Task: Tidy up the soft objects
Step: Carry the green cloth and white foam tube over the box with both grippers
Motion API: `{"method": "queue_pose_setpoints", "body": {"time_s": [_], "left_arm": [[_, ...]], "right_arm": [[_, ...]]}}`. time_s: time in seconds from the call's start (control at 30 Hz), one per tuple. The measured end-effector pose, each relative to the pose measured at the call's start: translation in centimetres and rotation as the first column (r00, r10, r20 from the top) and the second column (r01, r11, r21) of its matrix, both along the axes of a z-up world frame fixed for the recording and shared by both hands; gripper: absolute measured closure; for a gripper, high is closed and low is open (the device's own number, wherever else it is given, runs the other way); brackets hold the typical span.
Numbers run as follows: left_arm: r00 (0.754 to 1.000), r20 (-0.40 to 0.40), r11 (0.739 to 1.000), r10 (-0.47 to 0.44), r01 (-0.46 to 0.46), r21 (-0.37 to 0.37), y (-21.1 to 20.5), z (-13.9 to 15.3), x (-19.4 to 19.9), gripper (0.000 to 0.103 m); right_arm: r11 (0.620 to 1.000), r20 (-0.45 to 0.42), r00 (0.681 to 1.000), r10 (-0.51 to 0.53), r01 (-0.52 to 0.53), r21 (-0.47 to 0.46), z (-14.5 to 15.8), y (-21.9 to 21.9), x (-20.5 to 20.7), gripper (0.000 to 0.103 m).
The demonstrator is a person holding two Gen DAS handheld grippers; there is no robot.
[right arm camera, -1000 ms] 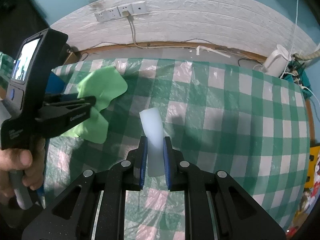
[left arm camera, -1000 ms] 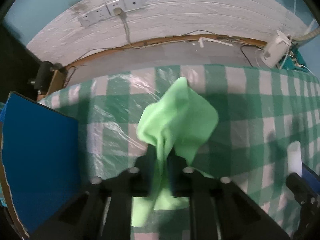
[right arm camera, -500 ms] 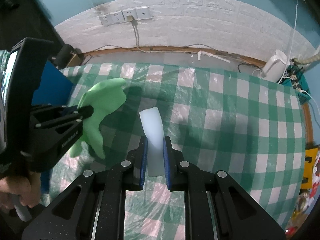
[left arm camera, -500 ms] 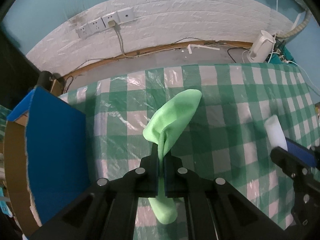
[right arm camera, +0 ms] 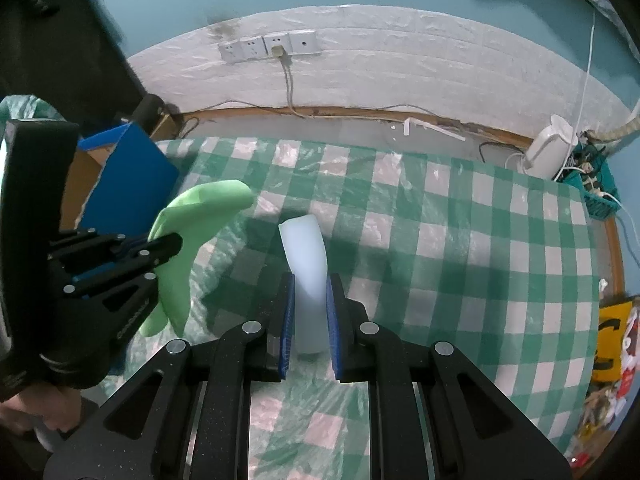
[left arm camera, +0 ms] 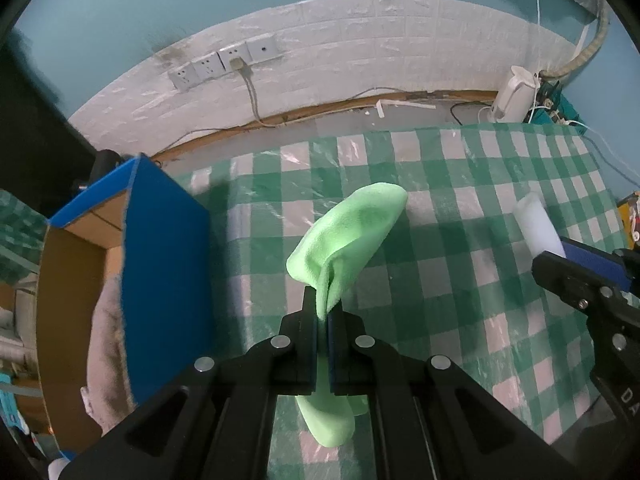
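A light green cloth (left arm camera: 348, 232) hangs pinched in my left gripper (left arm camera: 323, 312), which is shut on it above the green-and-white checked tablecloth (left arm camera: 460, 272). One end of the cloth droops below the fingers. My right gripper (right arm camera: 311, 284) is shut on a pale white foam strip (right arm camera: 306, 256), held upright over the table. In the right wrist view the left gripper (right arm camera: 168, 246) with the green cloth (right arm camera: 192, 236) shows at the left, and a hand (right arm camera: 48, 420) holds its handle. The foam strip (left arm camera: 538, 224) and the right gripper (left arm camera: 560, 264) appear at the right edge of the left wrist view.
An open blue cardboard box (left arm camera: 160, 264) stands at the table's left edge, with a greyish soft thing (left arm camera: 108, 352) inside it. Behind the table are a white brick wall with sockets (left arm camera: 224, 64), a white kettle (right arm camera: 550, 152) and loose cables.
Both grippers have risen from the table, the left more, carrying the green cloth up and toward the blue box. The cloth now hangs folded and narrower. The foam strip stays gripped.
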State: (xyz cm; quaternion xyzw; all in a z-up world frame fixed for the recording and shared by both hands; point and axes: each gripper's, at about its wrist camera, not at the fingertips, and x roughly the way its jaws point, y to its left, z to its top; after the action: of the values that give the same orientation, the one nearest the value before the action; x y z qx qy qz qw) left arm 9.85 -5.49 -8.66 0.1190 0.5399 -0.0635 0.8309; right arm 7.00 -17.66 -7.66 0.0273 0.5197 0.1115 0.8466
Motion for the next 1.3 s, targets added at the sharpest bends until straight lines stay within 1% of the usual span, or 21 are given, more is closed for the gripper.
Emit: {"method": "queue_pose_setpoints", "body": {"time_s": [0.3,0.43,0.57,0.7,1.07,1.3], "left_arm": [[0.999,0.047,1.0,0.008,-0.007,-0.007,1.3,2.7,-2.1,0.099],[0.997,0.065,0.999,0.031,-0.03,-0.02,2.5,3.8,-2.8,0.099],[0.995,0.088,0.999,0.043,-0.042,-0.014,3.9,4.7,-3.5,0.099],[0.992,0.105,0.998,0.067,-0.065,-0.022,5.5,5.7,-4.2,0.099],[0.977,0.147,0.987,0.155,-0.148,-0.054,11.0,7.7,-5.1,0.099],[0.964,0.158,0.977,0.213,-0.206,-0.059,14.7,7.9,-5.6,0.099]], "right_arm": [[1.0,0.034,0.999,0.031,-0.031,0.002,2.1,1.6,-1.5,0.089],[0.999,0.044,0.998,0.042,-0.042,0.0,2.8,2.3,-1.9,0.089],[0.998,0.058,0.997,0.057,-0.057,0.0,3.5,3.2,-2.3,0.089],[0.997,0.07,0.995,0.075,-0.075,0.002,4.2,4.4,-2.4,0.089],[0.988,0.091,0.984,0.154,-0.154,0.003,5.6,9.6,-1.9,0.089],[0.978,0.102,0.973,0.207,-0.209,0.01,6.5,13.4,-1.5,0.089]]}}
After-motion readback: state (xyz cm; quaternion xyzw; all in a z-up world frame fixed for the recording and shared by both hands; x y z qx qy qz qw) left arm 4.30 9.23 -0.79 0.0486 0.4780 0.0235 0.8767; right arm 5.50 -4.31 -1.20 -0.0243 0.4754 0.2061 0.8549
